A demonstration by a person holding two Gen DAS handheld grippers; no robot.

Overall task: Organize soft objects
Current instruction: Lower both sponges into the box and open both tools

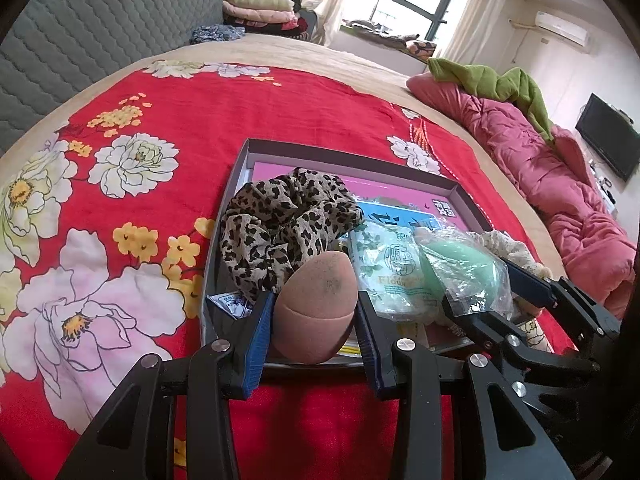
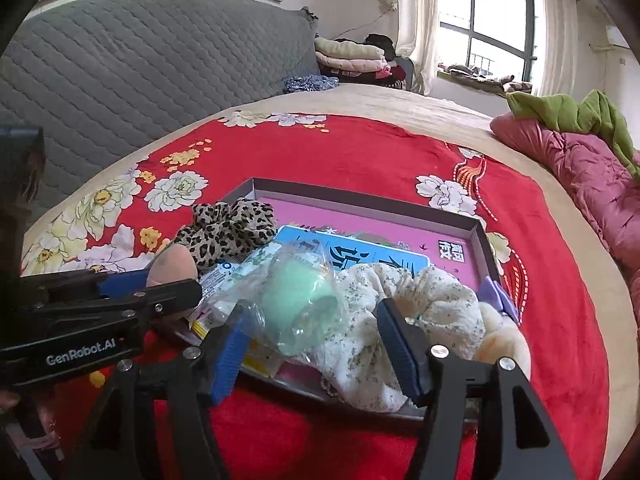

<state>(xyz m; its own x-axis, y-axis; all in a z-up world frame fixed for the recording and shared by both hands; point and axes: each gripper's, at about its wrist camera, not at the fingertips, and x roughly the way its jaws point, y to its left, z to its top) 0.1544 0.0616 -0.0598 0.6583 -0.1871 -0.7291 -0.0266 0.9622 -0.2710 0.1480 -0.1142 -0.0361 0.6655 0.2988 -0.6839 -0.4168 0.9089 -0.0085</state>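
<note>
Room: bedroom, daylight through a window [image 2: 496,28]; grey quilted headboard [image 2: 152,68] behind the bed.
Surface: red floral bedspread [image 1: 192,120] over the bed; pink quilt [image 1: 560,184] bunched at the right edge with a green cloth [image 1: 504,84] on it.
Tray: shallow grey box [image 2: 476,236] lying flat on the bedspread, pink printed sheet on its floor with Chinese characters, too small to read for certain.
Left hand-held gripper [image 1: 316,316]: clenched on a tan egg-shaped sponge [image 1: 320,304], blue pads pressing both sides, at the box's near edge.
Right hand-held gripper [image 2: 316,344]: jaws spread, pads clear of the goods; a bagged mint-green sponge [image 2: 296,300] and a cream floral scrunchie [image 2: 436,300] lie between and around the fingers.
Leopard-print scrunchie [image 1: 280,224]: in the box, just behind the tan sponge.
Tissue pack [image 1: 392,276]: white-green floral wrapper, Latin lettering beginning "Fl", rest unclear; beside the tan sponge.
Plush toy [image 2: 504,332]: cream, lilac bow, at the box's right near corner.
Branding: "GenRobot.AI" in white on the left tool's black body, seen from the right wrist.
</note>
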